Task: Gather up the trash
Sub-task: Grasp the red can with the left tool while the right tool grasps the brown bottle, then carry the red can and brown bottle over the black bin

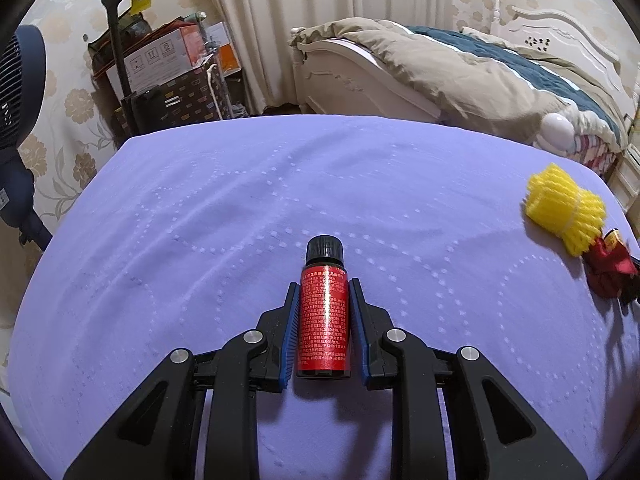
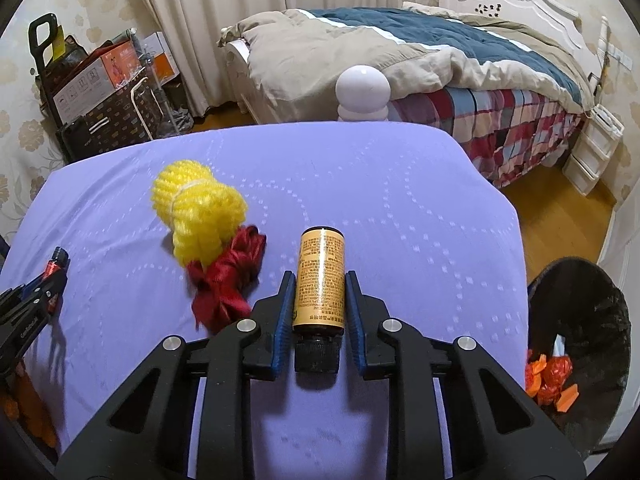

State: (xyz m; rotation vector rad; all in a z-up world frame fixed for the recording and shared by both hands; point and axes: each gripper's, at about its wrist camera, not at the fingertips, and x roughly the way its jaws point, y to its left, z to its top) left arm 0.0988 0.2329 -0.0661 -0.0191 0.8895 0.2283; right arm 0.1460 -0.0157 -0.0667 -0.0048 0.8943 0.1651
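A small red-labelled bottle (image 1: pixel 323 312) with a black cap lies on the purple cloth (image 1: pixel 200 220), cap pointing away. My left gripper (image 1: pixel 323 284) is shut on it, blue pads against both sides. In the right wrist view a gold-labelled bottle (image 2: pixel 320 280) lies with its black cap toward me, and my right gripper (image 2: pixel 319 276) is shut on its sides. A yellow foam net (image 2: pixel 198 208) and a crumpled red wrapper (image 2: pixel 228 276) lie just left of it. The left gripper (image 2: pixel 54 276) shows at that view's left edge.
A black mesh bin (image 2: pixel 600 304) stands on the floor past the cloth's right edge, with orange and red wrappers (image 2: pixel 548 376) in it. A bed (image 2: pixel 400 52), a white round lamp (image 2: pixel 362 84) and stacked boxes (image 2: pixel 100 76) lie beyond the far edge.
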